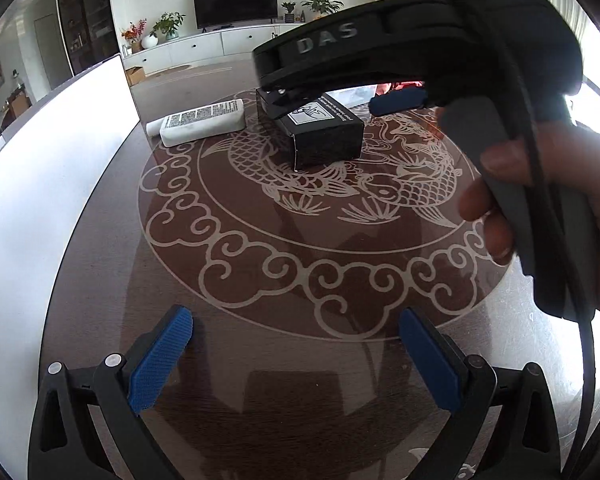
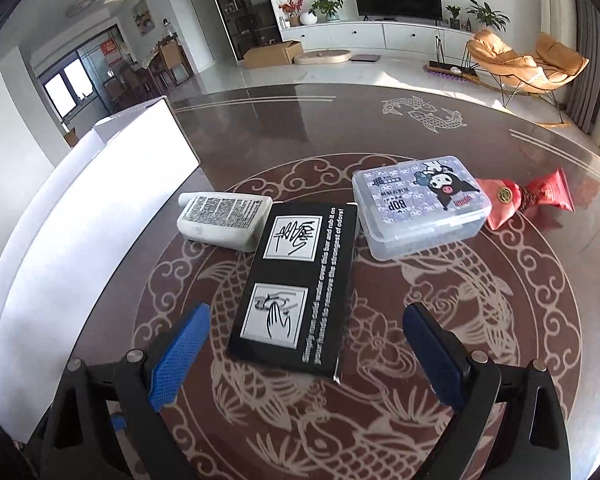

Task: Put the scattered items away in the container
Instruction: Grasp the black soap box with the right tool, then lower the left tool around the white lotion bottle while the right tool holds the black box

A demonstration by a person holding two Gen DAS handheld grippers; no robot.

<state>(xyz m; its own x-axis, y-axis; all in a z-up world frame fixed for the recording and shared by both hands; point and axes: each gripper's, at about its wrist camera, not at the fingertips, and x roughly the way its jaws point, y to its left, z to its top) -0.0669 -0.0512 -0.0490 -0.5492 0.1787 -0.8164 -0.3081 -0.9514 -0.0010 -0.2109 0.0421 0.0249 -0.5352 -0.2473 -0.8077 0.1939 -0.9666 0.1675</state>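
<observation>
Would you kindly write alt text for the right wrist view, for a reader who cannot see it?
The open right gripper hovers over a black box on a patterned table. Behind it lie a white bottle, a clear plastic case and a red pouch; a white container stands at left.

Raised letters "DAS" stand out on the black plastic body of the right gripper [image 1: 328, 92], seen from the left wrist. From the right wrist, the flat black cardboard box [image 2: 296, 284] carries white sideways print: "Simply use cold water over this bar and rub it on your hands to remove the strongest of odors!" The clear plastic lidded case with a cartoon figure [image 2: 420, 206] reads "BDP". The white rectangular bottle [image 2: 224, 220] has dense print, too small to read.
</observation>
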